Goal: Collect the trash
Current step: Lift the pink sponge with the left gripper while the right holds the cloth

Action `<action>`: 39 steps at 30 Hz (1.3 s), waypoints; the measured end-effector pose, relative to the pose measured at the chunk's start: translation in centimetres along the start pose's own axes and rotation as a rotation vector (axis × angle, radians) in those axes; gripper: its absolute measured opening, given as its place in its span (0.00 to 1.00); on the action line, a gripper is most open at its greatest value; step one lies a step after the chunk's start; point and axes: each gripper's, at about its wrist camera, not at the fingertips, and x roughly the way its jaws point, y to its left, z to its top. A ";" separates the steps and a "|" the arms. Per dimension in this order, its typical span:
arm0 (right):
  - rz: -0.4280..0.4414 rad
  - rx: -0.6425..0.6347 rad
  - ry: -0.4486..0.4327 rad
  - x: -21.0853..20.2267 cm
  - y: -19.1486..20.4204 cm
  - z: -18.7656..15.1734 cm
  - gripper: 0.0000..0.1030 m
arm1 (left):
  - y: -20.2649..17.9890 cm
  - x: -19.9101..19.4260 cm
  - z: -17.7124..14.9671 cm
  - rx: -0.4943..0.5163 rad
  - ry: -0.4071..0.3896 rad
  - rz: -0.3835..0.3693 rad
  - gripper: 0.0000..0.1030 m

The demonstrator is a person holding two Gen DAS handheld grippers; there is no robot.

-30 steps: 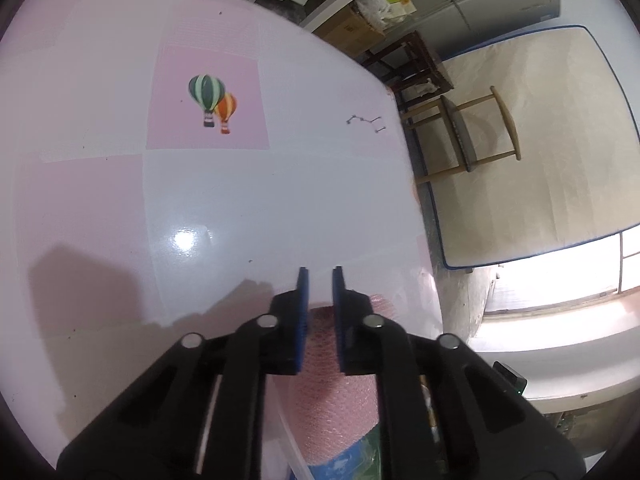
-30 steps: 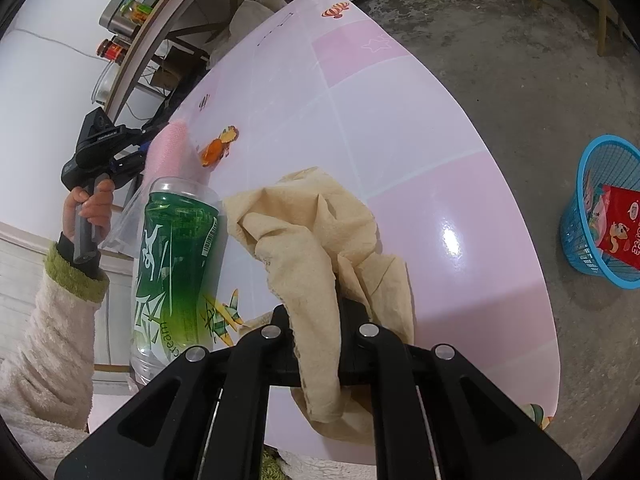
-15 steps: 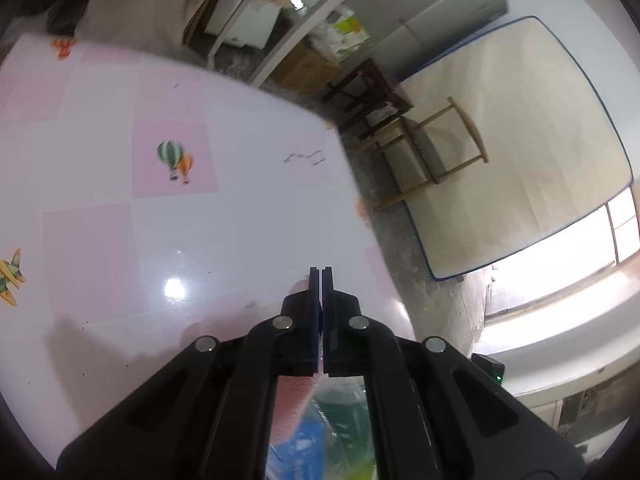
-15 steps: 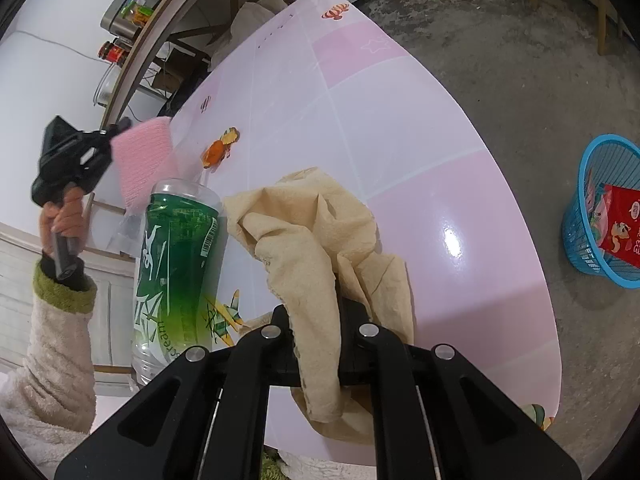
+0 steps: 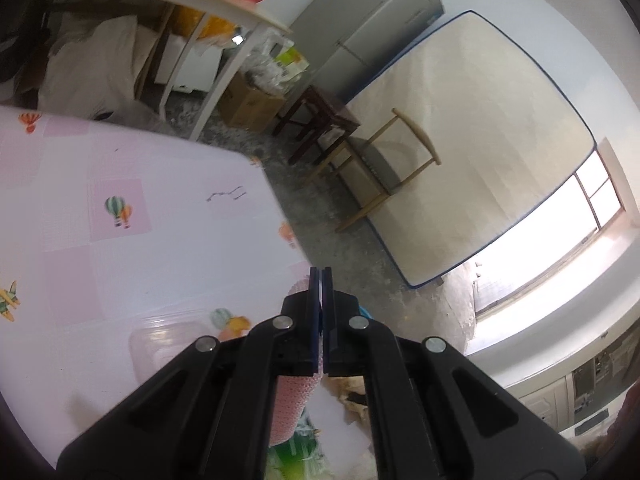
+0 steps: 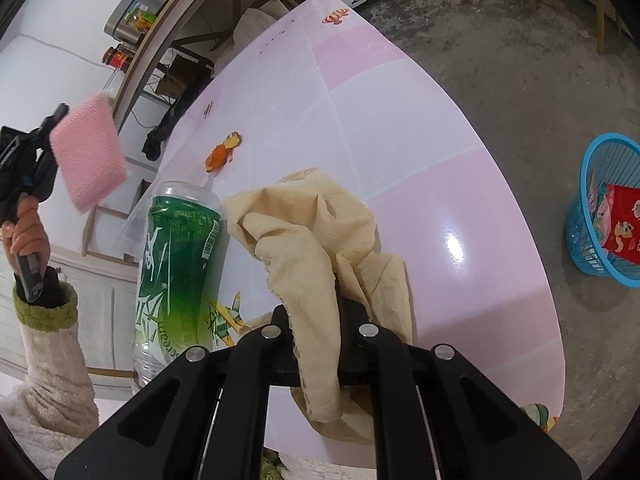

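The left gripper (image 5: 321, 276) has its jaws pressed together on a flat pink piece of bubble-textured wrap (image 6: 87, 152), which the right wrist view shows lifted clear of the round table with a pink-and-white chequered cloth (image 6: 420, 128), up beyond the table's left edge. A hand (image 6: 25, 228) in a fluffy cream sleeve with a green cuff (image 6: 44, 312) grips that tool's handle. In the left wrist view the pink wrap hangs under the fingers.

The right gripper (image 6: 316, 312) pinches a crumpled beige cloth (image 6: 312, 240); its fingertips are buried in the folds, and the cloth drapes over the jaws and lies on the table near its close edge. Just to the left of the cloth on the table lies a green-labelled clear plastic bottle (image 6: 180, 264), on its side with its base toward the table's middle. Touching or merely close to the cloth, I cannot tell.

A clear plastic lidded tub (image 5: 168, 344) sits on the table near the left gripper.

Off the table's right side, on the bare concrete floor, stands a blue plastic mesh basket (image 6: 588, 252) holding a red snack wrapper (image 6: 624, 220), well apart from both tools.
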 end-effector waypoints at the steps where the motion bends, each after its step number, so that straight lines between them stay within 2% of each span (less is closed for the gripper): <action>1: 0.003 0.002 0.000 0.0 -0.1 0.0 0.07 | -0.7 0.1 0.0 0.003 0.000 -0.015 0.00; 14: -0.019 0.012 -0.034 -0.3 0.0 -0.6 0.07 | -5.1 6.2 0.2 0.031 0.095 -0.110 0.00; 29: 0.064 0.044 -0.044 -0.4 -1.2 -0.8 0.06 | -7.8 13.5 0.0 0.026 0.179 -0.116 0.00; 39: 0.070 0.036 -0.042 -0.3 -1.3 -0.7 0.05 | -9.7 16.7 0.2 0.054 0.217 -0.128 0.00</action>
